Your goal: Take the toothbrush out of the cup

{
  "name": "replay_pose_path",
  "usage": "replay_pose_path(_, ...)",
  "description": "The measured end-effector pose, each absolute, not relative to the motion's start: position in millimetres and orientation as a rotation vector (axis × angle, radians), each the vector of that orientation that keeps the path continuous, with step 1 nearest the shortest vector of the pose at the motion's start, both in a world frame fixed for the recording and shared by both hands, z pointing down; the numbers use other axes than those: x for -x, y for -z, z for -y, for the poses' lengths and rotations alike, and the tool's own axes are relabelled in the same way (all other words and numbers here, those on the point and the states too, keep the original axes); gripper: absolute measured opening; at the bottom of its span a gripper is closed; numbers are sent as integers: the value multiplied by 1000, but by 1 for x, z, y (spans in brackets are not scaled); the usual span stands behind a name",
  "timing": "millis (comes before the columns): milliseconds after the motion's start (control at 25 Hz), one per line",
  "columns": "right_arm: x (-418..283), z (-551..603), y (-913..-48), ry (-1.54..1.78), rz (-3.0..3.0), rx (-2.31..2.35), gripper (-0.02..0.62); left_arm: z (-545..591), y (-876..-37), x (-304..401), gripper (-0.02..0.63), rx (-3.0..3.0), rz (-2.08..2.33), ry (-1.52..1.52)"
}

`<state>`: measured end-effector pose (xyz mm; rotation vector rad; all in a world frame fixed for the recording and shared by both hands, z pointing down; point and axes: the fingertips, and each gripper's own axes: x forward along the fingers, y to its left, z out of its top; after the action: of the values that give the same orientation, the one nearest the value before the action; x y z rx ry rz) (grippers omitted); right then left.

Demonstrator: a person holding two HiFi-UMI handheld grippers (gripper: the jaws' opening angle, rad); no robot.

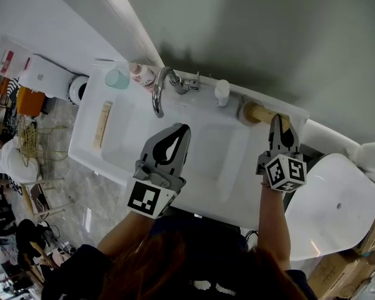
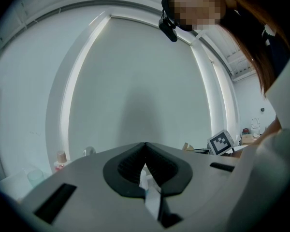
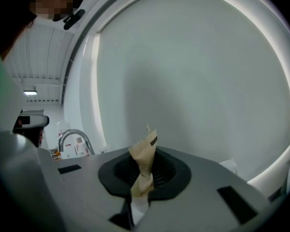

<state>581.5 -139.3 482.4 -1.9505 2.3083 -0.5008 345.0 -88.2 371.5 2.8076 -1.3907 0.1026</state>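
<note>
While your left gripper (image 1: pixel 180 130) hangs over the sink (image 1: pixel 119 136) basin at 6 o'clock from the faucet (image 1: pixel 159 89), its jaws are together with nothing between them. Your right gripper (image 1: pixel 281 125) sits at the sink's back right corner, just at 4 o'clock from the tan cup (image 1: pixel 256 112). Its jaws are clamped on the toothbrush (image 3: pixel 145 153), which is in a tan paper wrapper that pokes up between the pads toward 12 o'clock. You cannot tell whether its lower end is inside the cup.
</note>
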Motion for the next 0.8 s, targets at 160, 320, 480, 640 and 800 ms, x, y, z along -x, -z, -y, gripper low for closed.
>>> replay_pose_path(160, -586, 129, -454, 424, -2315, 1918, 43, 88, -369, -346, 15, -2805, 1376, -127)
replay_pose_path(320, -594, 112, -428, 363, -2306, 1900, 41, 92, -360, -351, 15, -2798, 1379, -56)
replay_pose_path(480, -600, 92, -407, 327, -2292, 1890, 41, 86, -360, -354, 15, -2836, 1348, -94)
replay_pose_path(640, -596, 73, -394, 266, -2334, 1909, 40, 81, -356, -356, 15, -2831, 1341, -50)
replay_pose_path(800, -587, 57, -385, 188, -2384, 1953, 38, 76, -356, -352, 15, -2822, 1342, -40)
